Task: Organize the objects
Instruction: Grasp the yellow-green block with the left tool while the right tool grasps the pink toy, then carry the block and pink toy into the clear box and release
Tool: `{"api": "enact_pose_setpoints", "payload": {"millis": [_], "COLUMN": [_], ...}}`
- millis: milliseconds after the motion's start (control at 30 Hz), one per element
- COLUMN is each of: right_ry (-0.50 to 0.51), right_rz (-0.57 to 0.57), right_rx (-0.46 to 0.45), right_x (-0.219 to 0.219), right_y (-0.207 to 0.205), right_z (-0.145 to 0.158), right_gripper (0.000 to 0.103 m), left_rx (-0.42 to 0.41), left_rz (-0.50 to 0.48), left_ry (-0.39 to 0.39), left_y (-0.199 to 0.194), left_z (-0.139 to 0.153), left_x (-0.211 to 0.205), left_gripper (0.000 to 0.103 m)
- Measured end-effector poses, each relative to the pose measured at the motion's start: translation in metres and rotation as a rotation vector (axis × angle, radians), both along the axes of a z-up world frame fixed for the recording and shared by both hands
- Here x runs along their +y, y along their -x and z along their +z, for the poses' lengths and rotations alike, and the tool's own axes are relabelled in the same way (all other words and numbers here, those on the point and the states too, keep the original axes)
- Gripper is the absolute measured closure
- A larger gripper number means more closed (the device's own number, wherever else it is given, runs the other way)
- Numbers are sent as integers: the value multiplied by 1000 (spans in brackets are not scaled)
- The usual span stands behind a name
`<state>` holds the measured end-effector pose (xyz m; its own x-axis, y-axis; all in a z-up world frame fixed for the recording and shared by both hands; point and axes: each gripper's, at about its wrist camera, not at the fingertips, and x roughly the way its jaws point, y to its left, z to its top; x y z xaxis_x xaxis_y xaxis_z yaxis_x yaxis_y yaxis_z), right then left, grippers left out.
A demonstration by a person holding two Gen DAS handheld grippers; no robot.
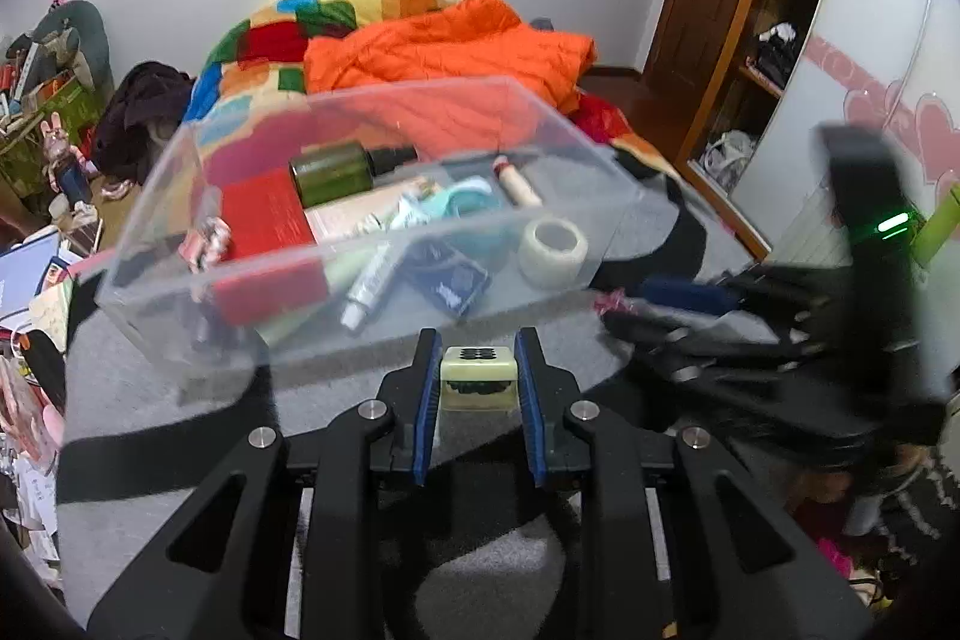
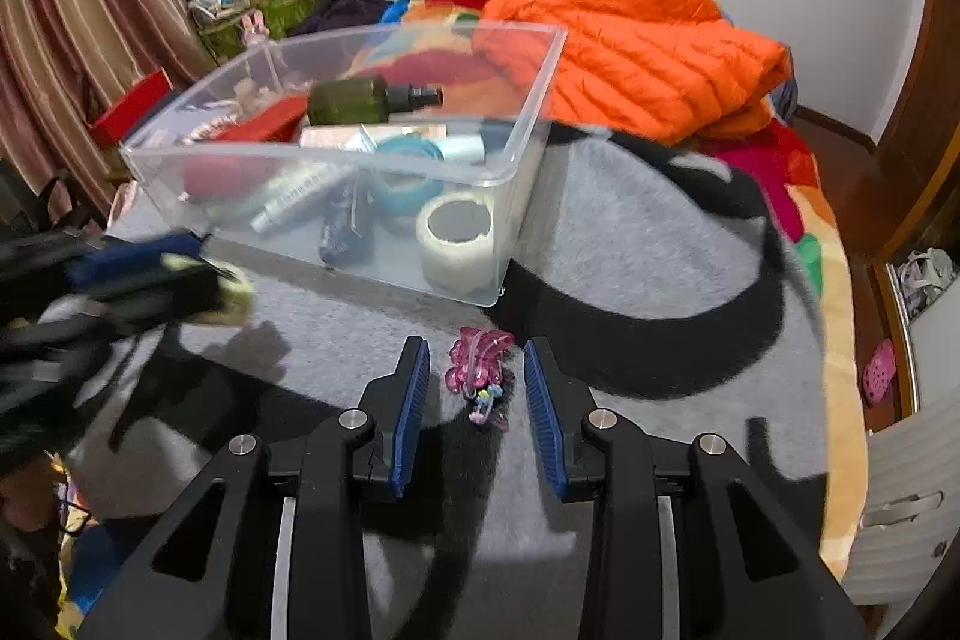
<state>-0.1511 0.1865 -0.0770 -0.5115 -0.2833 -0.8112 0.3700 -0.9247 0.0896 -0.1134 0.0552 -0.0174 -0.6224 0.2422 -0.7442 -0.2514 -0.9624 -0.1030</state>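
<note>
A: Left tongs first, from their own camera. What do they hold?

B: Both blue pads press a pale cube with dark dots on top. It sits between the fingertips, above the grey blanket.

A: And ahead of them?

B: Just beyond the tips stands a clear bin. Inside it lie a green bottle, a red box, a white tube and a tape roll, the roll in the near right corner. To the right of these tongs the right tongs appear, blurred, with something pink at their tips.

A: Now the right camera.

B: Right tongs stand wide apart and grip nothing. Between the two fingers, touching neither, a pink hair clip lies on the blanket. The bin is ahead and a little to the left, with the tape roll at its nearest corner.

A: Do the left tongs show there?

B: Yes, far left, blurred, with the pale cube at their tips, near the front wall of the bin.
</note>
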Motion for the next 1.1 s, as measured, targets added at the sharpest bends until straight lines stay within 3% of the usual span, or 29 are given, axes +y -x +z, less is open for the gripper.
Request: {"api": "enact_pose_setpoints", "payload": {"millis": [133, 333, 567, 800, 1100], "right_ry": [5, 10, 101, 156, 162], "right_rz": [12, 50, 90, 59, 35], "right_rx": [-5, 41, 130, 201, 154], "right_x": [-2, -6, -10, -21, -40], "right_y": [-1, -16, -23, -5, 38], "right_z": [-6, 10, 57, 93, 85], "right_gripper": [85, 85, 85, 85, 85], "left_rx": [46, 106, 155, 150, 125], "left_rz": [11, 40, 86, 140, 175], "left_ry": [-16, -38, -45, -53, -68], "left_y": [-3, 1, 17, 44, 67], "left_z": [18, 44, 67, 71, 58], "left_x": [-6, -18, -32, -44, -53], "left_gripper": [79, 79, 79, 79, 79]}}
